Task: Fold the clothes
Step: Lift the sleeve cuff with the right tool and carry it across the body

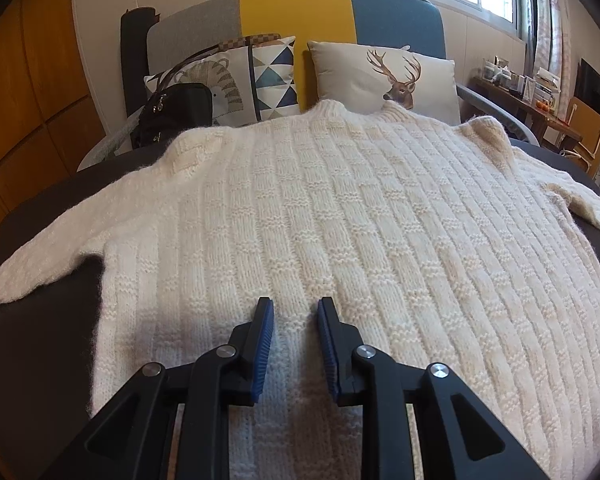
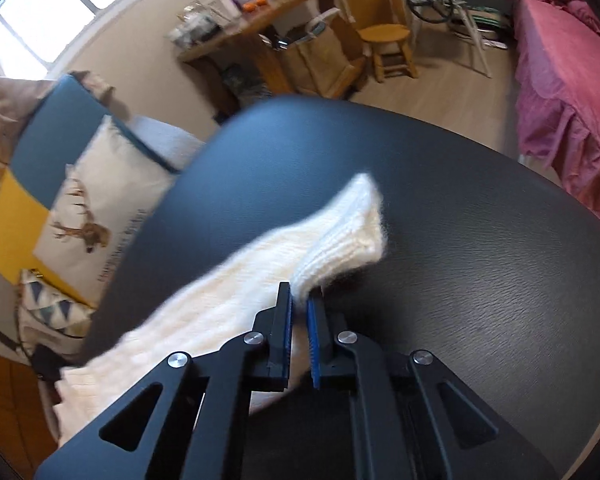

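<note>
Dark tabletop (image 1: pixel 40 340) carried a cream sweater (image 1: pixel 320 208) spread flat, collar toward the far edge. Left gripper (image 1: pixel 294 308) hovered over its hem, jaws narrowly apart, holding nothing. Right gripper (image 2: pixel 300 294) had clamped the sleeve (image 2: pixel 340 232) near the right edge.

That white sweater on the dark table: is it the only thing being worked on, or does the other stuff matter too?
Part of the job:
- white sweater, spread flat
- its sleeve, pinched in the right claw
- left claw, over the sweater body
- dark table

Just lying about:
- deer pillow
- triangle pillow
- black bag
- wooden stool
</note>
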`<action>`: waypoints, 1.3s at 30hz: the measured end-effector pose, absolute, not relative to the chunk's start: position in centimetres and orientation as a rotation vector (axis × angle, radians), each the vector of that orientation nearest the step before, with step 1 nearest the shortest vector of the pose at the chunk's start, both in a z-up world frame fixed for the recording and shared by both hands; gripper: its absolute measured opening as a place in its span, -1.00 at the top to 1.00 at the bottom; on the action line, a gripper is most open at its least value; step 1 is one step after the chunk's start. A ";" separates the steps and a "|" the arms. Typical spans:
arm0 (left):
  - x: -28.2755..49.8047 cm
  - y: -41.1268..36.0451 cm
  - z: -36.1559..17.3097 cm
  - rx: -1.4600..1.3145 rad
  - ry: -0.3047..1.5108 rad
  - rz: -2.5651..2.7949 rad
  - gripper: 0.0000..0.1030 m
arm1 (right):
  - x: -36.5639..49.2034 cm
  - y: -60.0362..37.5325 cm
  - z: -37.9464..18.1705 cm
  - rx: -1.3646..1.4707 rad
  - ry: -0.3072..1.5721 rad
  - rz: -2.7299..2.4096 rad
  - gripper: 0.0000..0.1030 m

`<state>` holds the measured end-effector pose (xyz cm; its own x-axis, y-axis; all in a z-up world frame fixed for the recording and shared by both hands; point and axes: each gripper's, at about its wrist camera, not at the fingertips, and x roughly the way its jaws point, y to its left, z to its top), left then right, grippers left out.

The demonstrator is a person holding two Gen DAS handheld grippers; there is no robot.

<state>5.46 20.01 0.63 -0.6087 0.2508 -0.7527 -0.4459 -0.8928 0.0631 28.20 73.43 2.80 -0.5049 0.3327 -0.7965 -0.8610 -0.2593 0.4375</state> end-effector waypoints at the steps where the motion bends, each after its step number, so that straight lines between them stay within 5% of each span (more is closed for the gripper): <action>1: 5.4 20.0 0.6 -1.111 0.341 2.487 0.56 | 27.8 72.9 3.6 -0.718 1.150 1.892 0.87; 18: 4.9 18.7 0.6 -1.130 0.203 2.445 0.55 | 6.6 48.2 19.8 -0.789 0.882 2.711 0.88; 30: 4.2 16.7 0.4 -1.148 -0.032 2.359 0.50 | -3.8 31.3 8.1 -1.345 0.505 2.756 0.88; 39: 4.3 16.8 0.3 -1.148 -0.031 2.359 0.50 | -4.9 28.1 3.3 -1.440 0.309 2.781 0.87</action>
<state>4.34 16.83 0.33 -0.5112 0.4545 -0.7294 -0.4349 -0.8689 -0.2366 -4.89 28.08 3.29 -0.5813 -0.0947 -0.8081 -0.0847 -0.9808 0.1759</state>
